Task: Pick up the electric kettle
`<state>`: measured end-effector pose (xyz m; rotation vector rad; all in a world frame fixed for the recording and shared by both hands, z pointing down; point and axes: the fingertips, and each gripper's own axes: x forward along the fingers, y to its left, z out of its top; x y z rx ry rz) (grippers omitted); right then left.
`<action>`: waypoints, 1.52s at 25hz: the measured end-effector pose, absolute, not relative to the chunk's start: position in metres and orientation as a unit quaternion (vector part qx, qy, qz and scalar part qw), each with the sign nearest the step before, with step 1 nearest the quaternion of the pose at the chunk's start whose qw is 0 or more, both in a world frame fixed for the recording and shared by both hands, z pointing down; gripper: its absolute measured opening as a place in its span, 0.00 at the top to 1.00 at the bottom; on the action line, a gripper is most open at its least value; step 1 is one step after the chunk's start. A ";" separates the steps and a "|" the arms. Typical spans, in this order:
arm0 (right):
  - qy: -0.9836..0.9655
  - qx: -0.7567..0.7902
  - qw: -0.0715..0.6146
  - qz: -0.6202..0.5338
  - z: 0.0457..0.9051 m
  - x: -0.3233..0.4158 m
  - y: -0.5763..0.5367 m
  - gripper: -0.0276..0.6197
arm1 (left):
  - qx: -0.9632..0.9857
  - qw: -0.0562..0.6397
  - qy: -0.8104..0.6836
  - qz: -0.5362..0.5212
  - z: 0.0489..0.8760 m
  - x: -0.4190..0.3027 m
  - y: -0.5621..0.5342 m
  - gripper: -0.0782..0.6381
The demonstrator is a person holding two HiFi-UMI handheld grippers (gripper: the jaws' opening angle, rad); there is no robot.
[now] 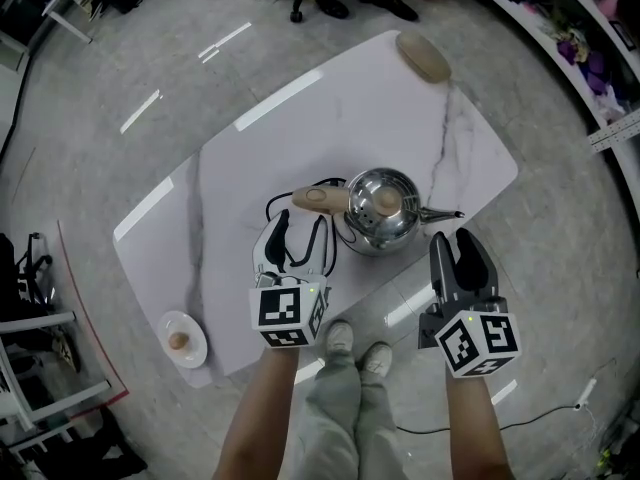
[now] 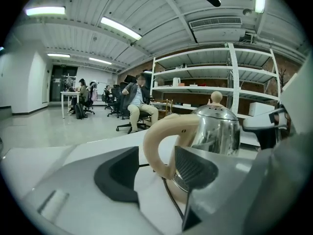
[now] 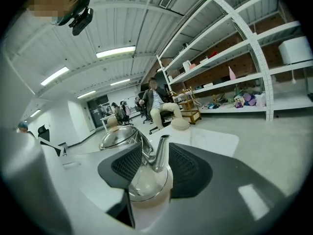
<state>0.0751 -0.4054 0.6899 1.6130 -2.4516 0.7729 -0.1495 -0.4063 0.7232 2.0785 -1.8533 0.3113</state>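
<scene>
The electric kettle (image 1: pixel 381 206) is shiny steel with a cream knob on its lid. It stands on the white marble table (image 1: pixel 250 158) near the front edge. Its cream handle (image 1: pixel 320 198) points left and its thin spout (image 1: pixel 443 213) points right. My left gripper (image 1: pixel 300 238) is open just in front of the handle (image 2: pixel 164 141), which shows between the two dark pads (image 2: pixel 195 168) without touching them. My right gripper (image 1: pixel 450 236) is open at the spout (image 3: pixel 160 153), whose tip stands between its ribbed pads (image 3: pixel 128 164). A black cord (image 1: pixel 322 238) loops beside the kettle.
A small white saucer (image 1: pixel 183 340) with a brown ball sits at the table's front left corner. A tan oval object (image 1: pixel 423 56) lies at the far edge. Beyond the table are an office chair and a seated person's feet (image 1: pixel 330 3). Shelving (image 1: pixel 590 58) runs along the right.
</scene>
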 end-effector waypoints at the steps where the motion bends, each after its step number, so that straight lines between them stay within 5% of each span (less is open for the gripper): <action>1: -0.805 0.532 0.052 0.257 0.692 0.074 -0.409 0.67 | 0.729 0.171 -0.654 0.108 0.726 -0.151 -0.410 0.58; 10: -0.789 0.549 0.038 0.274 0.712 0.064 -0.439 0.68 | 0.730 0.164 -0.655 0.103 0.742 -0.157 -0.447 0.58; 20: -0.774 0.568 0.003 0.280 0.714 0.061 -0.468 0.80 | 0.747 0.149 -0.639 0.104 0.747 -0.157 -0.471 0.58; 26: -0.768 0.578 0.007 0.276 0.715 0.061 -0.475 0.83 | 0.761 0.137 -0.625 0.103 0.741 -0.147 -0.477 0.74; 38: -0.773 0.589 0.036 0.235 0.693 0.060 -0.475 0.85 | 0.754 0.152 -0.631 0.103 0.722 -0.148 -0.472 0.77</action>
